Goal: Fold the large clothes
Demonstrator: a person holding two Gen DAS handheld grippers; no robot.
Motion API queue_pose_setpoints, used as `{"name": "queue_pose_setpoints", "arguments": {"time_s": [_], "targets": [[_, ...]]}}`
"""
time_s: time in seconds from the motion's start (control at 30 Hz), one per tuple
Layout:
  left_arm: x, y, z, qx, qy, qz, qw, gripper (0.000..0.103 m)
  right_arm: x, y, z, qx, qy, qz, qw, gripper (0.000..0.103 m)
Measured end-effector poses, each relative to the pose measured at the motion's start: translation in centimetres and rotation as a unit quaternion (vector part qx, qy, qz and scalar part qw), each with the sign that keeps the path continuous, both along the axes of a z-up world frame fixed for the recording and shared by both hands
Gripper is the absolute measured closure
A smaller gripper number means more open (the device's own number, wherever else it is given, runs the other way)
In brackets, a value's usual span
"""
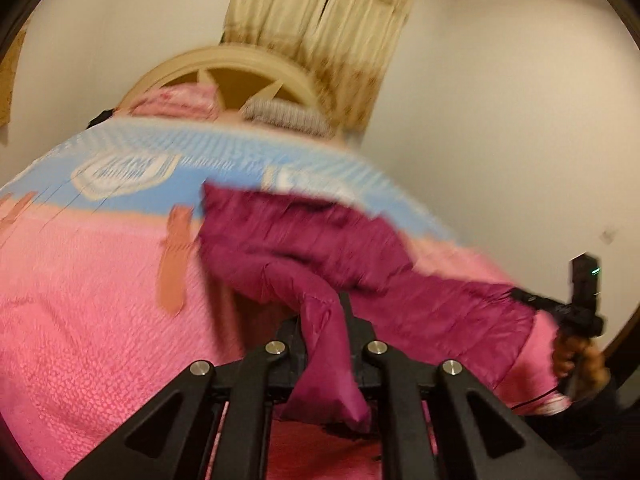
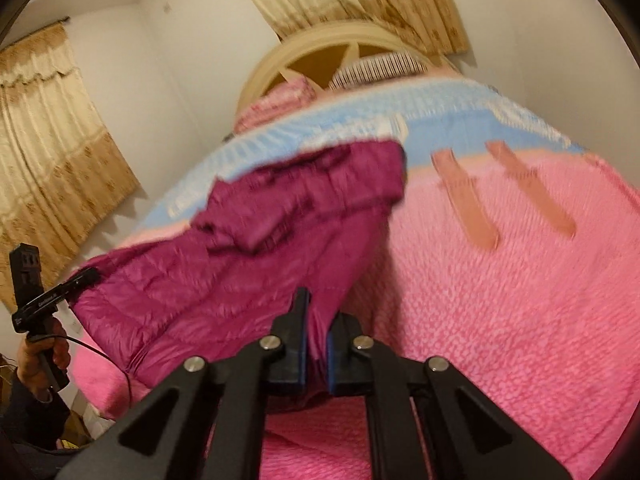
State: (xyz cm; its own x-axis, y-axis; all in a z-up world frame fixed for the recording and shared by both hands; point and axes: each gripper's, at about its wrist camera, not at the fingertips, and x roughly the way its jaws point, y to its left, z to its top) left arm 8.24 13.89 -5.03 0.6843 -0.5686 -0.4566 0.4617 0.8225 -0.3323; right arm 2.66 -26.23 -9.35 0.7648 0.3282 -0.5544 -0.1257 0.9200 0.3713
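1. Magenta quilted jacket (image 1: 304, 240) lies across the near part of a bed, on a pink textured blanket (image 1: 92, 312), with its far end reaching the blanket's pale blue band (image 1: 132, 200).
2. Left gripper (image 1: 326, 320) has its fingers closed tight on a fold of the jacket's near edge; the pinched cloth hangs down between the black linkage arms.
3. Right gripper (image 2: 316, 320) is likewise clamped on the jacket, a strip of magenta fabric squeezed between its blue pads (image 2: 303, 356).
4. From the left gripper's camera, the right gripper shows at the far right (image 1: 560, 308), gripping the other end of the same near edge, a hand (image 1: 576, 356) around its handle.
5. Between the two grips the jacket's edge is raised off the blanket, the rest still resting on it.
6. At the far end of the bed stands a cream arched headboard (image 2: 320, 44) with a pink pillow (image 2: 288, 96) and a striped pillow (image 2: 380, 66) before it.
7. Beige patterned curtains (image 2: 52, 152) hang on the walls behind.
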Motion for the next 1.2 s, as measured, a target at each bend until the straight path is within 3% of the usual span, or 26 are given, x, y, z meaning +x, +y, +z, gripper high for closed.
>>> {"name": "queue_pose_setpoints", "arguments": {"time_s": [0.1, 0.27, 0.4, 0.47, 0.6, 0.67, 0.73, 0.8, 0.87, 0.9, 1.0, 1.13, 1.2], "targets": [[-2.1, -0.5, 3.9, 0.010, -0.051, -0.014, 0.9985, 0.094, -2.0, -0.1, 4.0, 0.003, -0.046, 0.003, 0.999, 0.094], [1.0, -0.9, 3.8, 0.076, -0.064, 0.011, 0.9950, 0.094, -2.1, -0.4, 8.9, -0.004, -0.110, -0.001, 0.994, 0.094], [8.3, -0.8, 0.7, 0.088, -0.019, 0.029, 0.9955, 0.094, 3.3, -0.2, 8.7, -0.009, -0.101, -0.002, 0.995, 0.094], [12.0, -1.8, -0.5, 0.110, -0.014, 0.033, 0.9933, 0.094, 7.6, 0.4, 7.9, -0.019, -0.090, -0.010, 0.996, 0.094], [16.1, -3.9, -2.5, 0.149, -0.024, 0.054, 0.9870, 0.093, 14.1, 0.9, 6.3, -0.027, -0.070, -0.033, 0.997, 0.094], [17.8, -4.7, -3.7, 0.167, -0.010, 0.068, 0.9836, 0.090, 16.4, 0.6, 5.2, -0.026, -0.056, -0.042, 0.997, 0.094], [19.7, -5.3, -5.1, 0.181, 0.008, 0.089, 0.9794, 0.072, 18.4, 0.2, 4.1, -0.026, -0.042, -0.047, 0.998, 0.094], [20.9, -5.2, -5.8, 0.158, 0.010, 0.105, 0.9817, 0.057, 20.8, 0.1, 2.6, -0.033, -0.023, -0.051, 0.998, 0.094], [21.8, -4.4, -6.0, 0.128, 0.014, 0.124, 0.9839, 0.031, 22.4, -0.2, 1.4, -0.040, -0.011, -0.059, 0.997, 0.094], [22.2, -4.0, -6.1, 0.121, 0.010, 0.143, 0.9823, 0.002, 23.2, -0.4, 0.8, -0.041, -0.006, -0.062, 0.997, 0.094], [23.0, -3.0, -6.1, 0.093, 0.006, 0.165, 0.9818, 0.001, 25.2, -1.4, -0.7, -0.018, 0.010, -0.073, 0.997, 0.094], [22.8, -3.8, -6.1, 0.126, -0.013, 0.197, 0.9721, 0.001, 27.6, -1.3, -1.9, -0.020, 0.017, -0.071, 0.997, 0.092], [22.3, -3.9, -5.5, 0.147, -0.032, 0.231, 0.9612, 0.001, 28.7, -1.2, -2.1, -0.017, 0.015, -0.074, 0.997, 0.078]]}}
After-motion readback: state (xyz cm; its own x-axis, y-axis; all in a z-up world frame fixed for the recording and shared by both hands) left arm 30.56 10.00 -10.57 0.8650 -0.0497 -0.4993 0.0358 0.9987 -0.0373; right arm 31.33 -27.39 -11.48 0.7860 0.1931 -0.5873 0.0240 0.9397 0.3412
